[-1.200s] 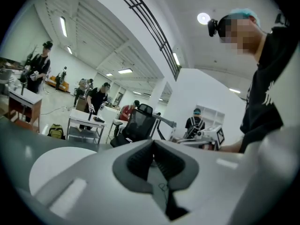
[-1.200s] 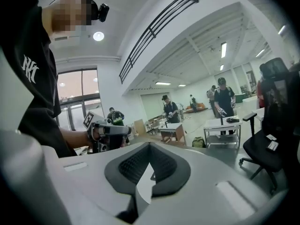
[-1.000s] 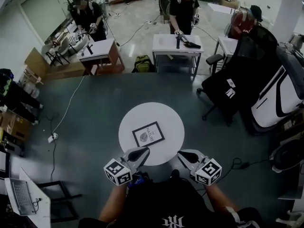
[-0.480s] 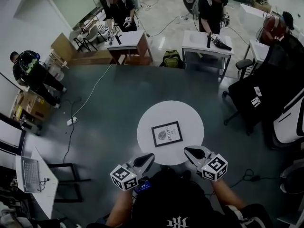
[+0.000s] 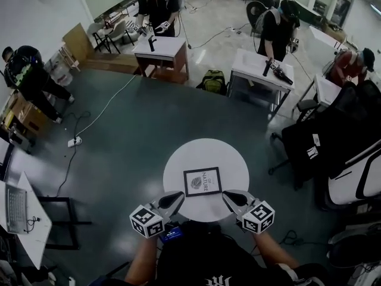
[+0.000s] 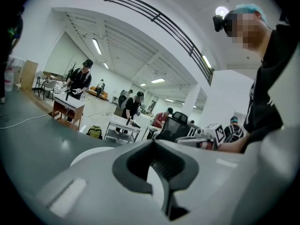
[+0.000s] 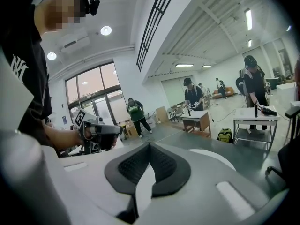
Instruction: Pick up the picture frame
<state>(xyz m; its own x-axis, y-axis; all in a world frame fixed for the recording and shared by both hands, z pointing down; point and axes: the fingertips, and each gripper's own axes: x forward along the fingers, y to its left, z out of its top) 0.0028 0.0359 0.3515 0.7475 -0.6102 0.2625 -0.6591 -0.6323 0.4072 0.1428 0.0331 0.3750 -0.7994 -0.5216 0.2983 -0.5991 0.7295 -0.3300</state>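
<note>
Black-edged rectangular picture frame (image 5: 202,181) is lying flat on the round white surface (image 5: 233,158). Both the white left gripper (image 5: 177,198) and the white right gripper (image 5: 228,196) are hovering at the surface's near edge, their jaws closed and empty.

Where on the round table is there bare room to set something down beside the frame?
The table is bare beyond the frame out to the far rim, and in strips left and right of it. The near edge is crowded: the left gripper and right gripper, both shut, hang there by the frame's near corners.
</note>
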